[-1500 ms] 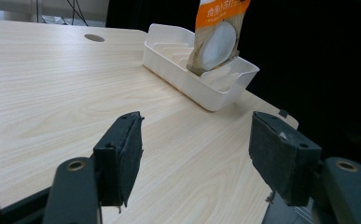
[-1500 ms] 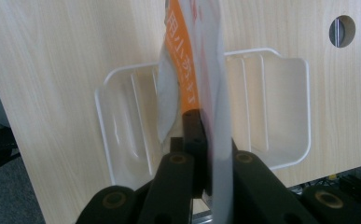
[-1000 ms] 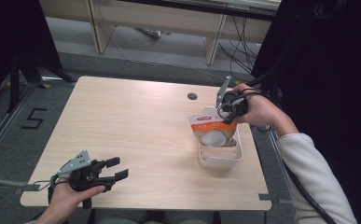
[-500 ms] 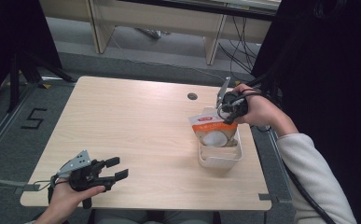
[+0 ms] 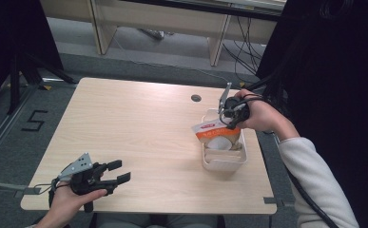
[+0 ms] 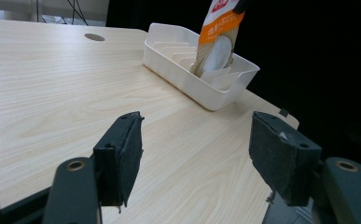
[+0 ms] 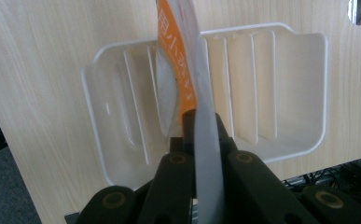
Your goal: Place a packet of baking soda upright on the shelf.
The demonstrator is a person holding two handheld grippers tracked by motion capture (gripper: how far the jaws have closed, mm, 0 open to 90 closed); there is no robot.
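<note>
Orange-and-white pouch [image 5: 216, 135] hangs pinched by its top edge in our right gripper [image 7: 200, 122], its bottom just below in the slotted white tray [image 5: 223, 164]; released crooked, it could straddle a divider.

"5" taped on floor [image 5: 34, 121], pouch [image 5: 217, 135] print unreadable

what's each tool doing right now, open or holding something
Left tool: open, holding nothing, above the table.
Right tool: shut on the orange pouch, over the white tray.

Left tool [image 5: 117, 172] jaws apart, right tool [image 5: 229, 115] clamped shut
</note>
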